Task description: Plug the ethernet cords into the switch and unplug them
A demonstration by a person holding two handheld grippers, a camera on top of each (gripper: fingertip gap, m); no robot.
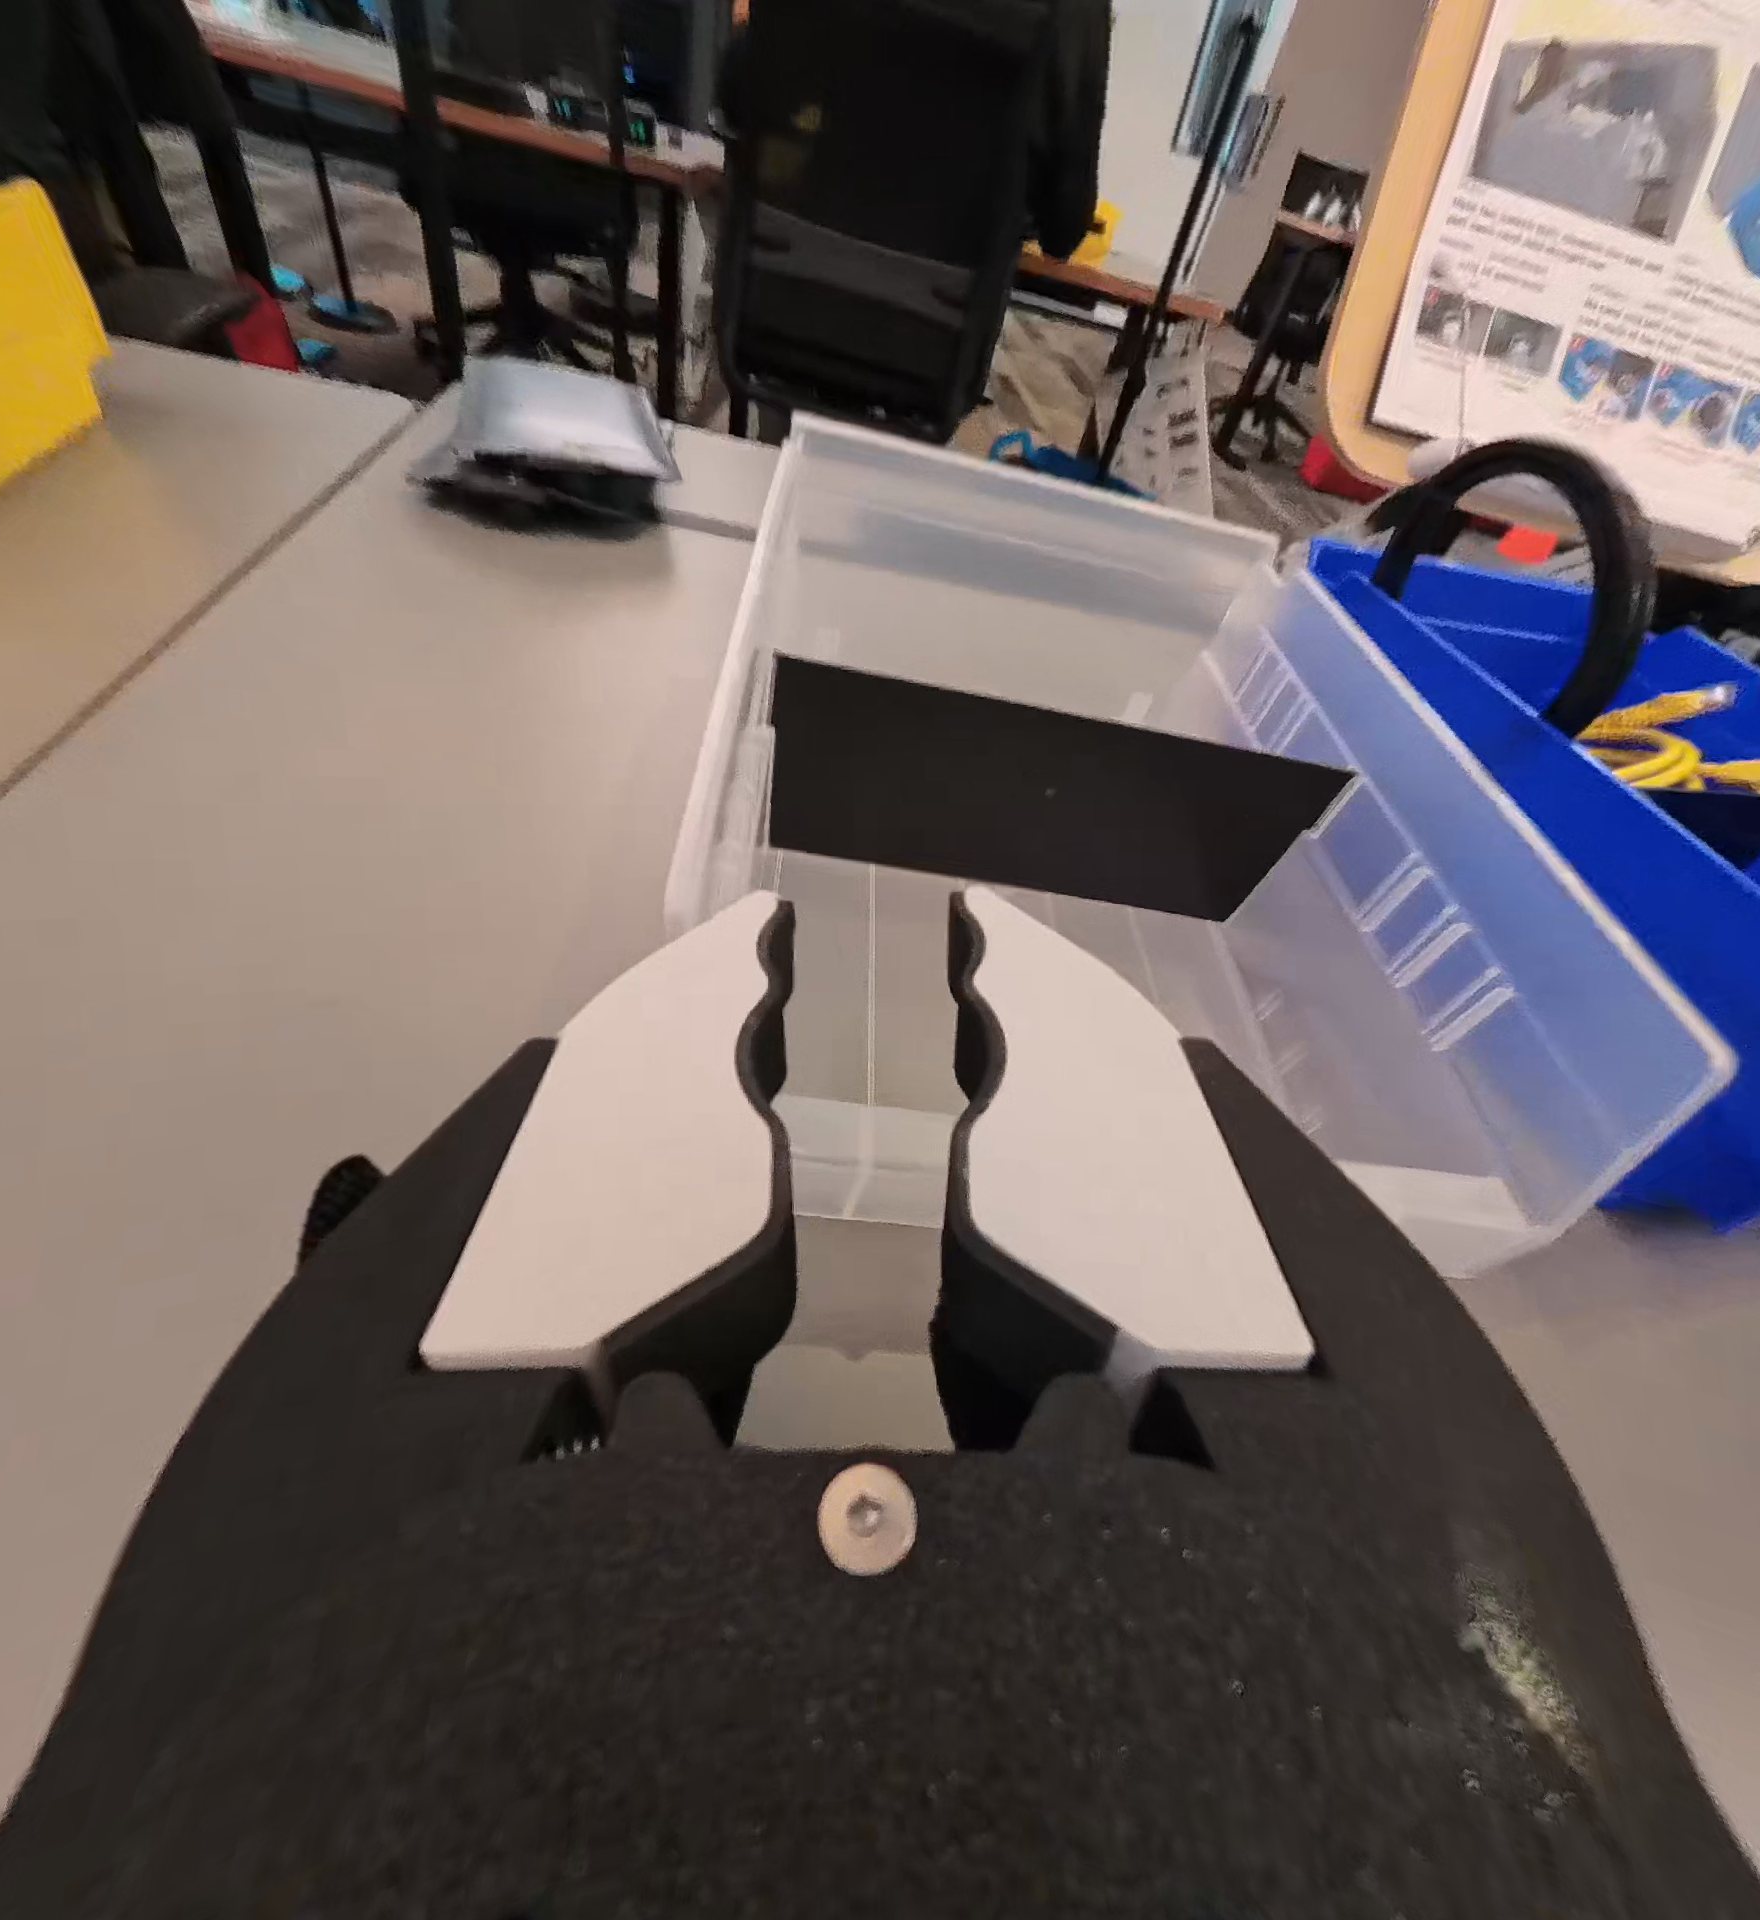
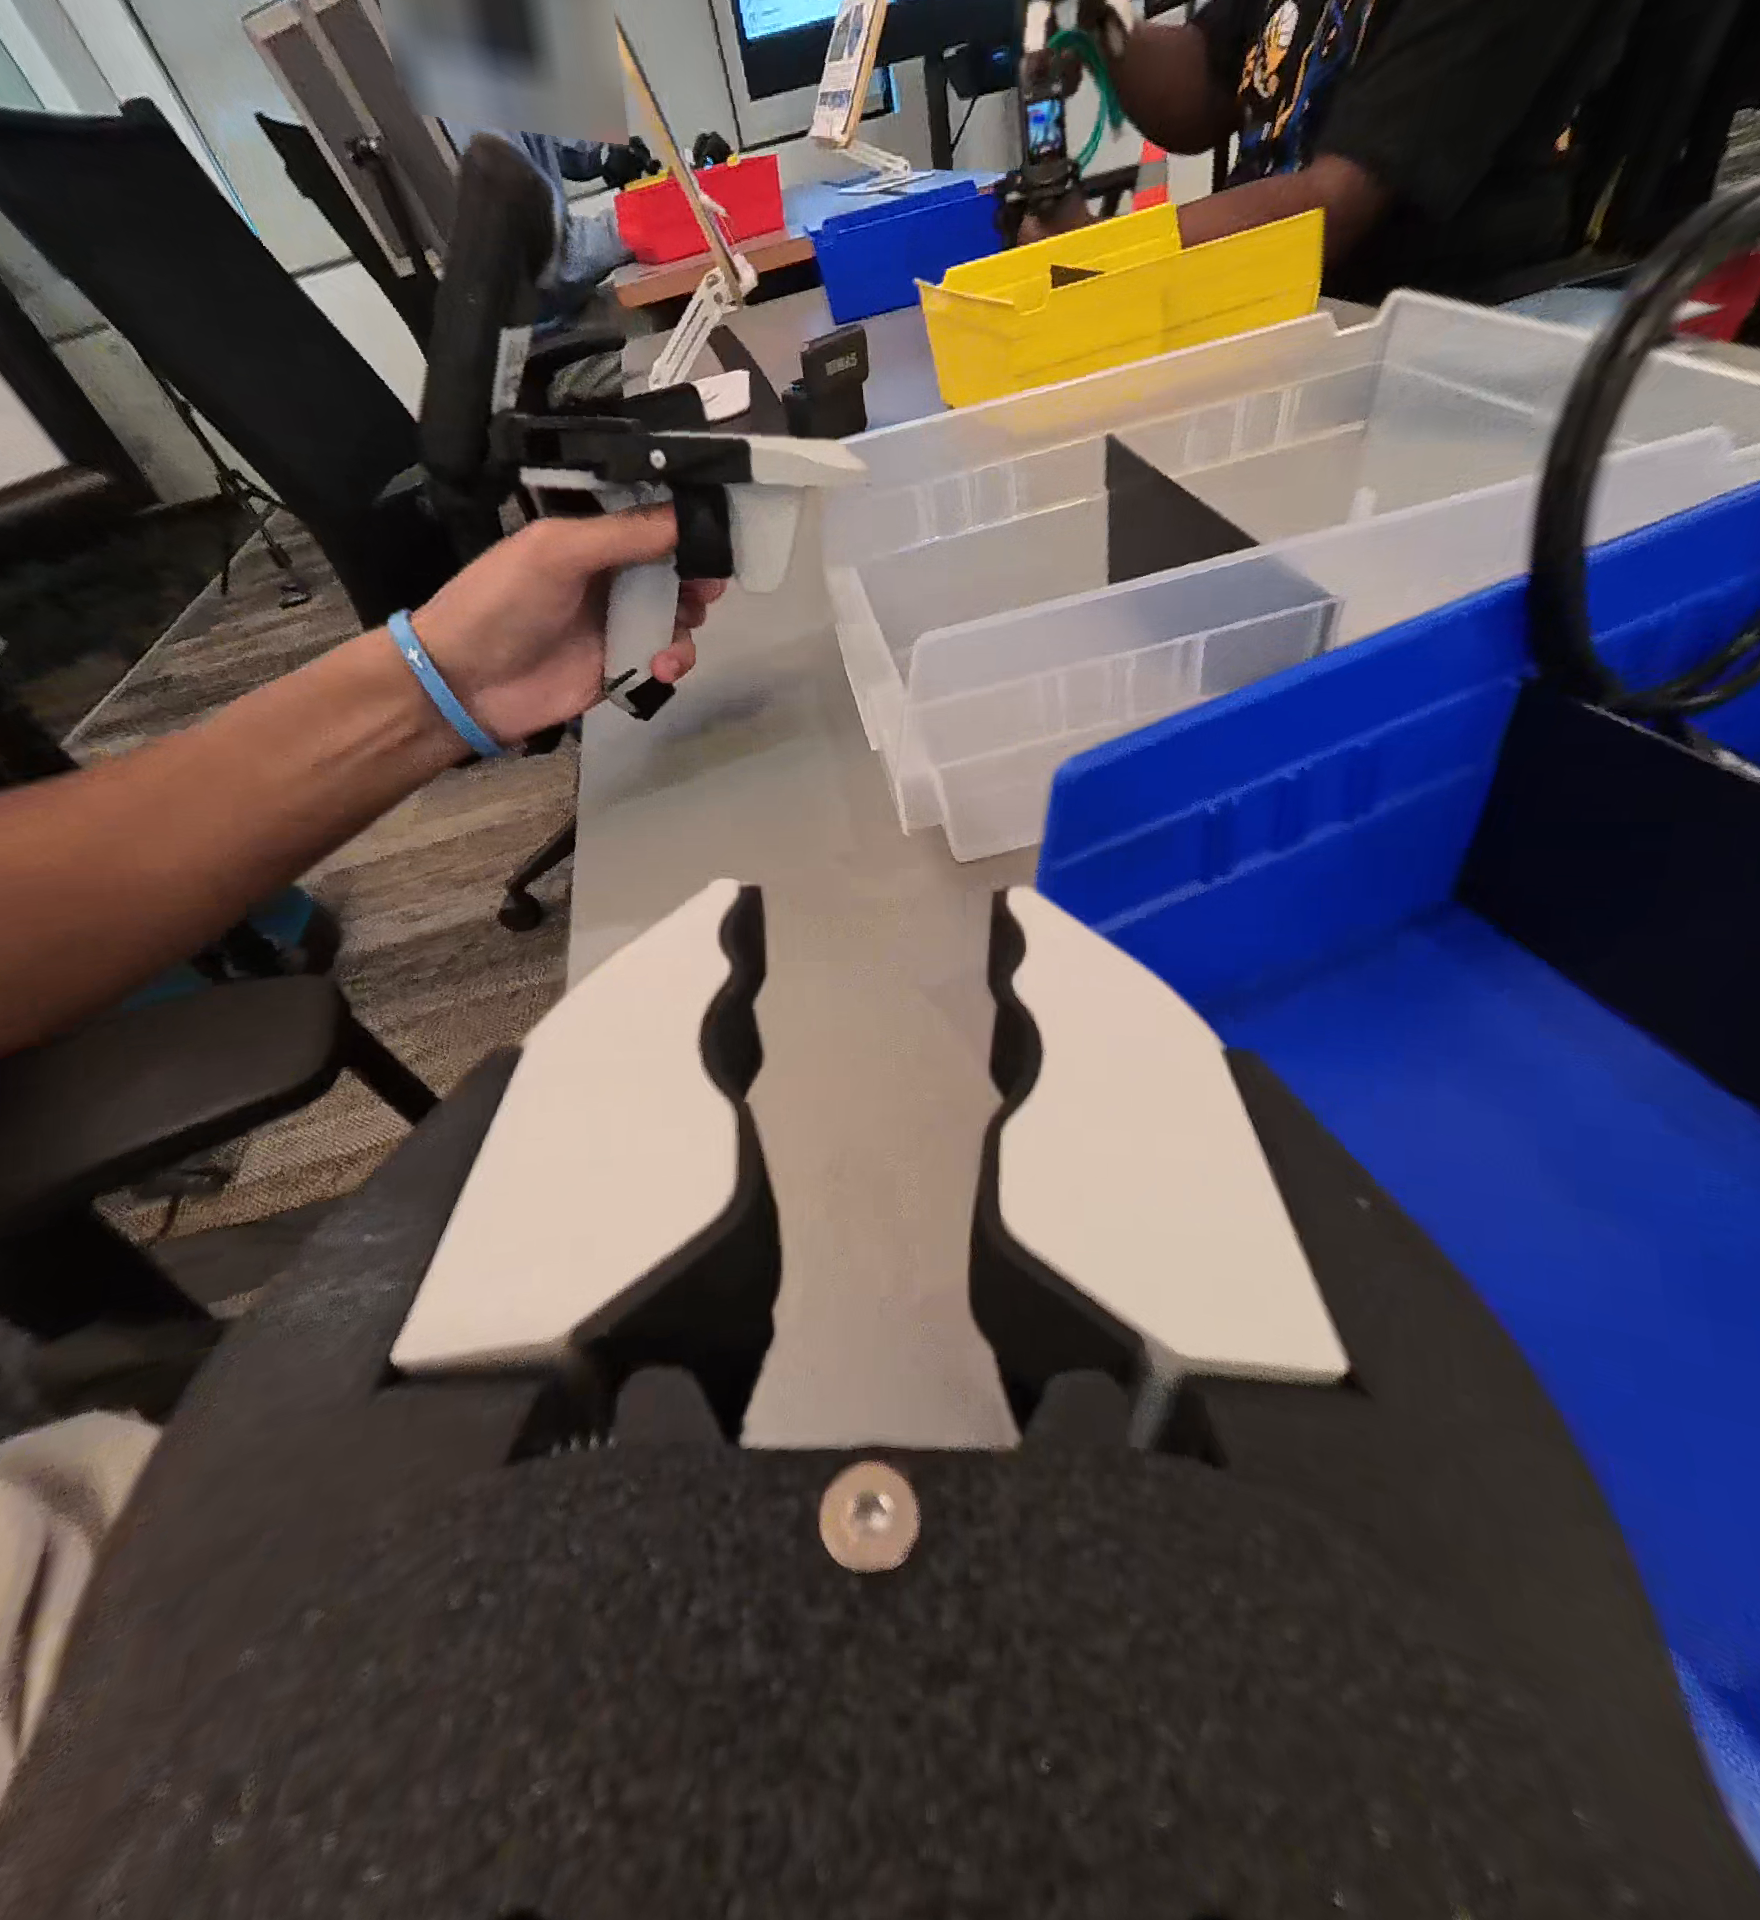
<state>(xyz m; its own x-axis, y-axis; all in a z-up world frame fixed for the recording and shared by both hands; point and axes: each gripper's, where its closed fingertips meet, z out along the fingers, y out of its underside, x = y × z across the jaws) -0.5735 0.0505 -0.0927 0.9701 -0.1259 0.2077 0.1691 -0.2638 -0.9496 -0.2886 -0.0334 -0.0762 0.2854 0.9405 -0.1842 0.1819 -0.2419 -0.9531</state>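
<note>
Table (image 1: 315,831) first, grey and wide, carrying every bin in reach. Clear bin (image 1: 1011,561) sits mid-table just ahead of the left gripper (image 1: 871,914), split by a black divider (image 1: 1011,790) standing across it; both compartments on show look bare, probably a staging spot kept free for work. Blue bin (image 2: 1375,831) stands touching or just beside the clear one on its right, also split by a dark divider, likely to keep parts sorted. Its far compartment holds the task's things: a coiled black cable (image 1: 1603,582) arching up over the rim, and yellow ethernet cords (image 1: 1686,748) lying loose beneath it, connectors visible. Switch not identifiable in either view; cannot say where it is. A yellow bin (image 2: 1115,301) waits farther back on the table, apart from the rest. Left gripper hovers at the clear bin's near wall, fingers spread with only table and bin showing between them, nothing pinched. Right gripper (image 2: 871,904) hangs over bare table beside the blue bin's near wall, fingers spread wider, likewise empty. Judgement: neither tool has yet taken a cord; plugging not begun, and the right one stands closest to reach into the blue bin.
</note>
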